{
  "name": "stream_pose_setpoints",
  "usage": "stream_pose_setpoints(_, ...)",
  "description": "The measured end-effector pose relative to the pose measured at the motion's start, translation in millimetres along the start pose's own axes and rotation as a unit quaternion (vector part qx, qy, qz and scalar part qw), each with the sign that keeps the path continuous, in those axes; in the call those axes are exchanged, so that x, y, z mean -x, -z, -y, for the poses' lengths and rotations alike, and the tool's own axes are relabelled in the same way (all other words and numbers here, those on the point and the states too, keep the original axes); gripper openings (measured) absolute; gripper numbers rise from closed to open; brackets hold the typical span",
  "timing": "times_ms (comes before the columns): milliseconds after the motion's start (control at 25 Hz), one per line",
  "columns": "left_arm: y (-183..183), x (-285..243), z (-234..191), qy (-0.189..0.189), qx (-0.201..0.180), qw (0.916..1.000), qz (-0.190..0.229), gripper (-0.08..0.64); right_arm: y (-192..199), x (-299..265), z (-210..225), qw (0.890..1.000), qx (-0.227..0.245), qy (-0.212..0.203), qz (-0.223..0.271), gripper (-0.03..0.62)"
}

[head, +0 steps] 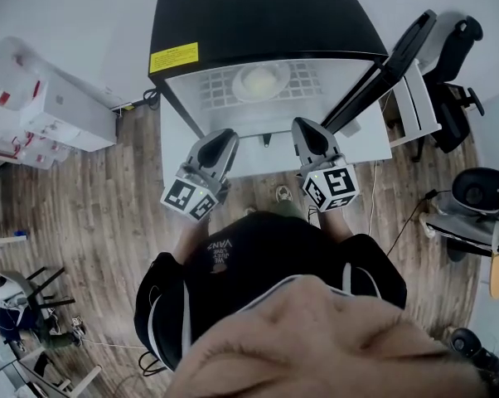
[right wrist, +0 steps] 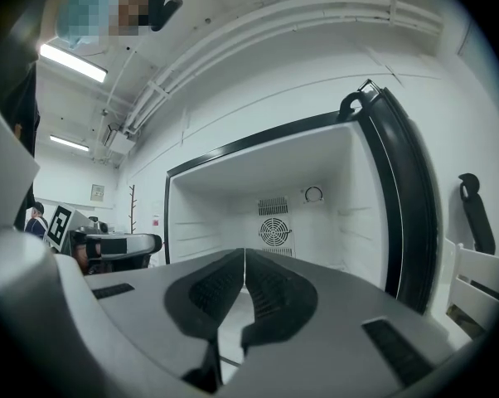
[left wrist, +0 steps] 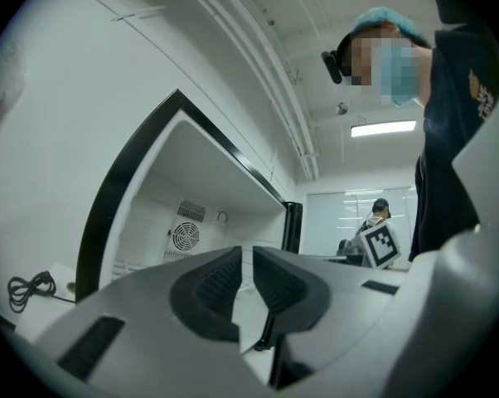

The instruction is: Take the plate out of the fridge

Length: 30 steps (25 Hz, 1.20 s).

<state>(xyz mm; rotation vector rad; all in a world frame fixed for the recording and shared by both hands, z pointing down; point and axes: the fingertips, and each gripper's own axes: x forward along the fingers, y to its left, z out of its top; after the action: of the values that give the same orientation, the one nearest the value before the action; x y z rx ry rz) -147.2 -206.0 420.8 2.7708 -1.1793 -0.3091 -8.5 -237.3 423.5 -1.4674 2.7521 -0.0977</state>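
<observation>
Stacked white boxes (head: 55, 106) line the far left wall above a wood floor (head: 92, 214). A person standing before an open fridge (head: 258, 15) holds both arms forward and close together, elbows tucked, a gripper in each hand aimed at the white cavity.

The left gripper (head: 223, 137) points roughly level toward the opening's left half, its marker cube (head: 190, 199) nearest the person's chest. In the left gripper view, the left gripper (left wrist: 247, 251) has its jaws a narrow slit apart with nothing between them, and a round fan grille (left wrist: 184, 236) shows on the fridge's back wall.

The plate (head: 262, 80), pale and round, sits on the wire shelf (head: 307, 77) inside the fridge, farther in than both gripper tips and between their lines of aim; neither touches it. A yellow label (head: 173, 57) marks the black top's near left corner.

The right gripper (head: 306, 124) is held beside its partner, also level, tip just short of the cavity's front edge. In the right gripper view, the right gripper (right wrist: 244, 254) has its jaws pressed together and empty, aimed squarely at the bare interior.

The fridge door (head: 382, 73) stands swung out to the right. A black office chair (head: 452, 73) sits beyond it.
</observation>
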Motion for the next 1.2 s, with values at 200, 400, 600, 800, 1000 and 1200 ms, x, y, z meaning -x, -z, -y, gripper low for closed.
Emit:
stream_pose_setpoints(200,-3,-12,-8,-0.015,0.003,0.9999,0.005,0.049,-5,-9,10,1.0,0.003,-0.012,0.002,0.012)
stream_pose_setpoints(400,-3,-26,-17,-0.032,0.002,0.9995,0.006,0.049,-9,-16,23,1.0,0.005,-0.018,0.003,0.012)
stream_pose_setpoints(600,4,-41,-26,-0.048,0.004,0.9989,-0.002,0.049,-9,-22,34,1.0,0.005,-0.025,0.001,0.012)
stream_pose_setpoints(800,15,-51,-40,-0.078,0.02,0.9965,-0.021,0.049,-9,-28,43,0.999,0.004,-0.035,-0.001,0.012)
stream_pose_setpoints(1000,29,-58,-55,-0.112,0.032,0.9918,-0.053,0.049,-6,-34,51,0.999,0.002,-0.043,-0.005,0.012)
stream_pose_setpoints(1200,39,-67,-66,-0.129,0.063,0.9861,-0.083,0.049,-6,-39,56,0.999,0.001,-0.049,-0.007,0.012)
